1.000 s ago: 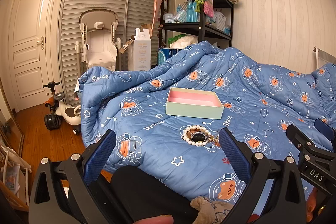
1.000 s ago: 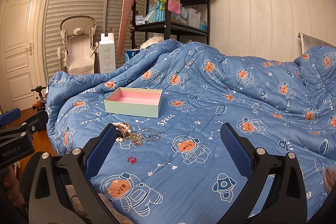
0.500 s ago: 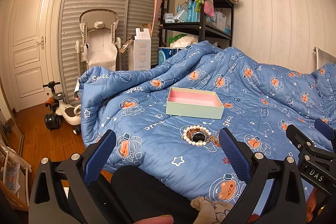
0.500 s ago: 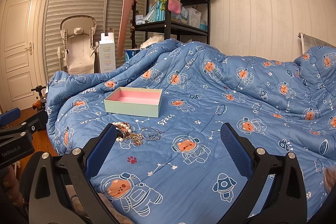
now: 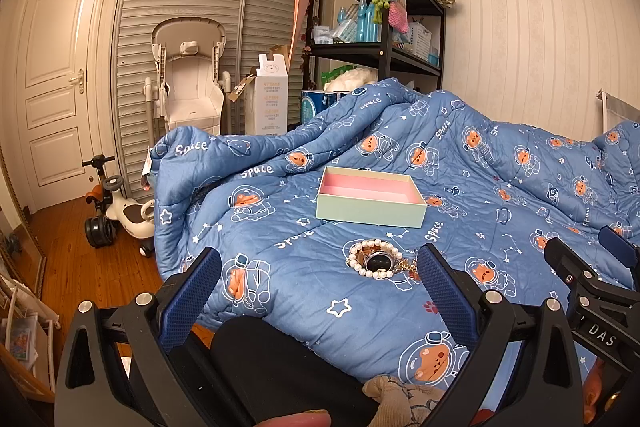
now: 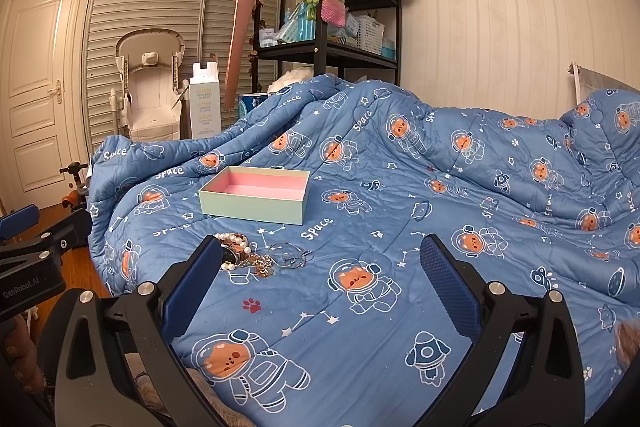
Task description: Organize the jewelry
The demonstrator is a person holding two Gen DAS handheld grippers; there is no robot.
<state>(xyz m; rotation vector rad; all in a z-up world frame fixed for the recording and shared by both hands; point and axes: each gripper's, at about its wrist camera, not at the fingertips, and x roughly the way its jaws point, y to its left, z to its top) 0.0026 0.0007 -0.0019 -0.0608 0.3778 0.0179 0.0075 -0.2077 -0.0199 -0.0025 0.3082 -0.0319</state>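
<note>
Jewelry lay in a small heap on a blue quilt printed with astronaut bears, as seen from the left wrist camera — a ring of pearl beads around a dark round piece, with a gold chain trailing to its right. Just behind the heap sat an open box, pale green outside and pink inside, with nothing visible in it. The left gripper hung low in front of the bed, its jaws spread wide and holding nothing; the heap showed between the blue pads, nearer the right one, and well clear of both. Part of the right gripper poked in at the right edge. Beyond the bed stood a black shelf, a white high chair and a ride-on toy on the wood floor.

From the right wrist camera, the right gripper also stood wide open and empty above the quilt. The jewelry lay just past its left pad, partly hidden by it — pearls, a gold tangle and a thin silver piece to the right. The box rested just behind the heap, apart from it. The left gripper showed at the left edge.
</note>
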